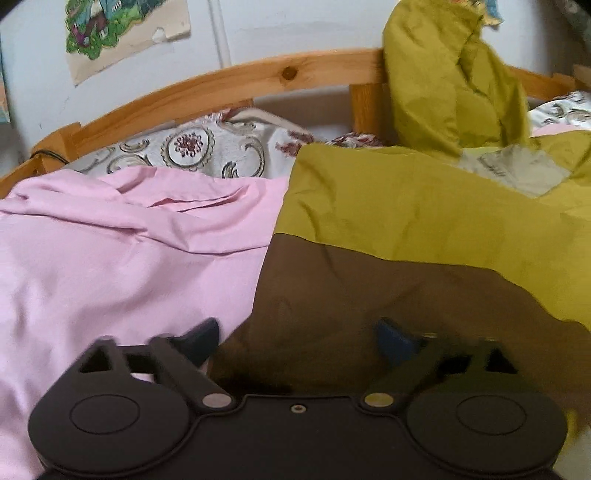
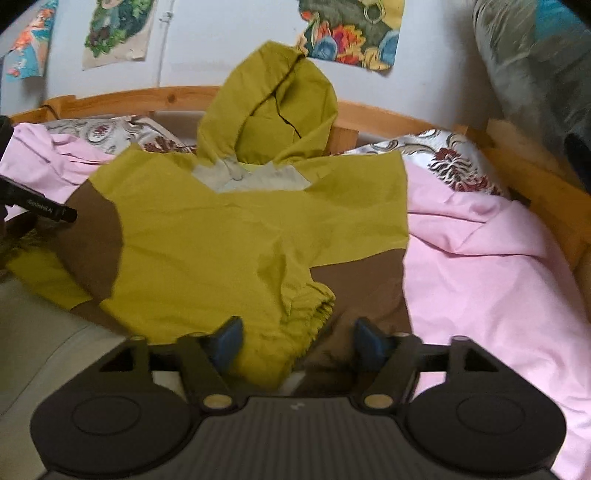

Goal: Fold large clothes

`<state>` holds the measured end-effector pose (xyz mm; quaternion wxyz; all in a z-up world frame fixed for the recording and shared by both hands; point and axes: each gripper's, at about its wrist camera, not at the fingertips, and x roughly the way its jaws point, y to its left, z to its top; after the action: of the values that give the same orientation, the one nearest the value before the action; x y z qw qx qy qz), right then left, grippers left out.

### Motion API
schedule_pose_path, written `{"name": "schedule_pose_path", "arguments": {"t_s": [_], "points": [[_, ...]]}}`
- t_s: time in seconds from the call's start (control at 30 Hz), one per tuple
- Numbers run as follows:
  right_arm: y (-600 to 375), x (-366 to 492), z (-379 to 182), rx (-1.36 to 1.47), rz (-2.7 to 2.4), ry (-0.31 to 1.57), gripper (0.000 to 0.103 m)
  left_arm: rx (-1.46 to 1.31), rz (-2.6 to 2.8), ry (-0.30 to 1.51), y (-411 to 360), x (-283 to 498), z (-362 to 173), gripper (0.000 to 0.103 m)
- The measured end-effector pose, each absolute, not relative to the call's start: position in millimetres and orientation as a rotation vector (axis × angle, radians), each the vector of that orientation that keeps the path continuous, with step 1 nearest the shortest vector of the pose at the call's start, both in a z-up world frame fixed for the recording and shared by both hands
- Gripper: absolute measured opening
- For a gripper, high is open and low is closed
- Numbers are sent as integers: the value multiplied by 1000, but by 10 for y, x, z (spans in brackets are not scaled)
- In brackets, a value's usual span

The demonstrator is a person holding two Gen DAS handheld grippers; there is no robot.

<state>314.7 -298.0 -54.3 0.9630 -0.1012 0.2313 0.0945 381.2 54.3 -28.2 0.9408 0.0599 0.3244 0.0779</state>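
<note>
A wooden bed frame (image 2: 373,114) curves across the upper part of both views, with patterned pillows (image 1: 192,151) against it and a pink sheet (image 2: 491,273) covering the mattress. Posters (image 2: 351,33) hang on the pale wall along the top edge of the right wrist view, and a grey fabric mass fills its upper right corner.

The jacket (image 2: 229,236), olive-yellow with brown panels, lies spread on the sheet in the middle of the right wrist view. Its hood (image 2: 273,107) stands up against the frame, top centre. One sleeve is folded across the body, its gathered cuff (image 2: 310,306) lying at lower centre, just above the gripper. In the left wrist view the jacket fills the right half of the frame, brown part at lower centre, with the sheet on the left.

The right gripper (image 2: 295,343) sits at the bottom of its view, tilted down toward the bed, jaws apart; the cuff and the jacket's lower edge lie between the blue pads (image 2: 227,343), but the pads do not press on the cloth. The left gripper (image 1: 299,339) also points down at the bed, jaws wide apart over the brown panel's edge, clamping nothing. It also shows as a dark bar at the left edge of the right wrist view, over the jacket's brown shoulder
</note>
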Motion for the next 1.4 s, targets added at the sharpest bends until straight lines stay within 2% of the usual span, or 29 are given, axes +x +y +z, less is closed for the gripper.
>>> {"name": "schedule_pose_path", "arguments": {"t_s": [0.1, 0.2, 0.47, 0.8, 1.1, 1.27, 1.4], "points": [[-3051, 2863, -492, -188, 211, 457, 94, 175, 115, 641, 420, 3467, -175, 101], [-3114, 2540, -468, -184, 237, 462, 101, 203, 60, 640, 337, 3093, -69, 102], [-3170, 1613, -462, -223, 302, 492, 103, 182, -89, 647, 171, 1918, 148, 102], [-2996, 674, -570, -385, 412, 541, 103, 181, -244, 743, 102, 915, -11, 102], [-2941, 552, -700, -386, 413, 555, 103, 223, -326, 790, -52, 773, -175, 102], [-3121, 748, -659, -276, 364, 520, 103, 281, -350, 797, -191, 1069, -79, 102], [-3306, 976, -550, -170, 318, 464, 103, 299, -318, 790, -239, 1512, 226, 102]]}}
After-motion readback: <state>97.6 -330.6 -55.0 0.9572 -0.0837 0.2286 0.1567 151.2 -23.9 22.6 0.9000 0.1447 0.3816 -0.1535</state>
